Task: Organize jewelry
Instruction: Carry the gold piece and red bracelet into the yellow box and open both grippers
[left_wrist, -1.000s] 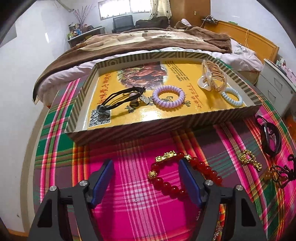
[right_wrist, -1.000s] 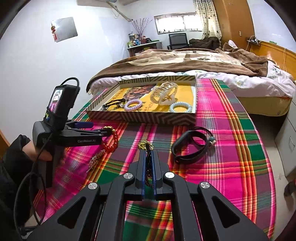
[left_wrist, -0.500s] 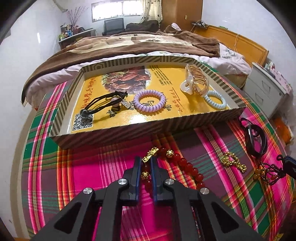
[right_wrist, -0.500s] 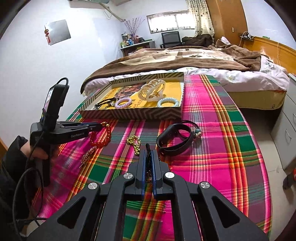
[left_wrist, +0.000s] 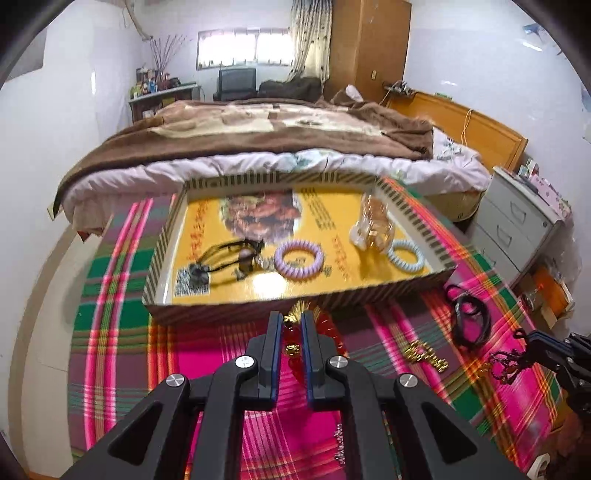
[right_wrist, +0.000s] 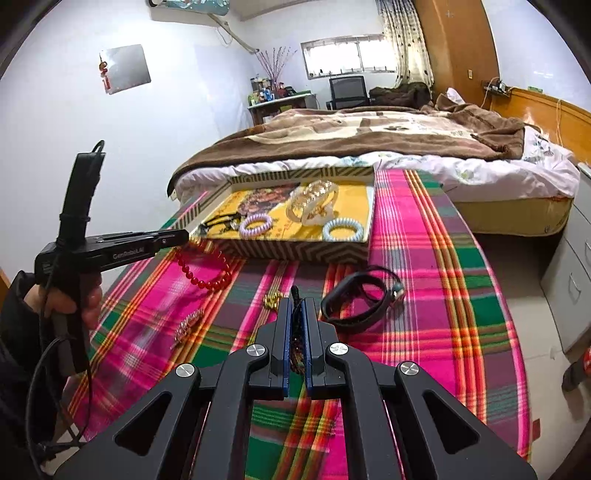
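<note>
The left claw is pinching the red bead bracelet, dangling just before the yellow tray (several pieces already inside). Next comes carrying it over the rim. The right claw is gripping a dark beaded strand.

White lettering reading roughly "GenRobot.AI" runs along the black side of the left gripper in the right wrist view. The tray carries a QR code near its front left corner; its red printed characters are illegible.
</note>
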